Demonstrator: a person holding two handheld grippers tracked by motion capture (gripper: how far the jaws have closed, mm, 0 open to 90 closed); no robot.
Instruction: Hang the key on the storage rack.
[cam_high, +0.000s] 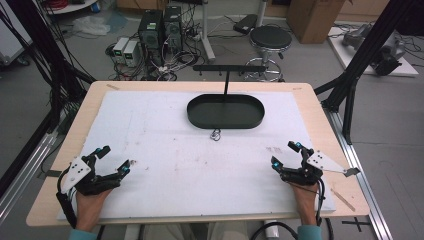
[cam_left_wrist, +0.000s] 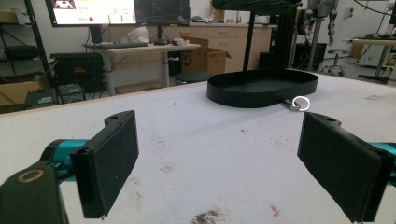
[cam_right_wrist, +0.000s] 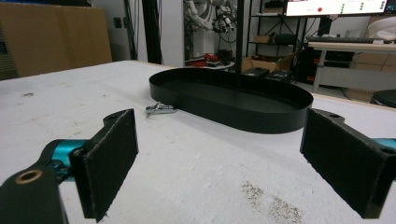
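A black oval tray (cam_high: 200, 116) with an upright black stand (cam_high: 226, 80) rising from it sits at the far middle of the white mat. A small silver key ring with a clasp (cam_high: 215, 134) lies on the mat just in front of the tray; I also see this ring (cam_left_wrist: 299, 103) in the left gripper view and the ring (cam_right_wrist: 159, 109) in the right gripper view. My left gripper (cam_high: 116, 160) rests at the near left, open, nothing between its pads. My right gripper (cam_high: 284, 154) rests at the near right, open and empty. Both point toward the tray (cam_left_wrist: 261, 88) (cam_right_wrist: 233, 100).
The white mat (cam_high: 165, 150) covers most of the wooden table (cam_high: 320, 115). A stool (cam_high: 270, 40), computers (cam_high: 160, 27) and cables stand on the floor beyond the far edge. Black frame posts (cam_high: 350, 95) rise at the right.
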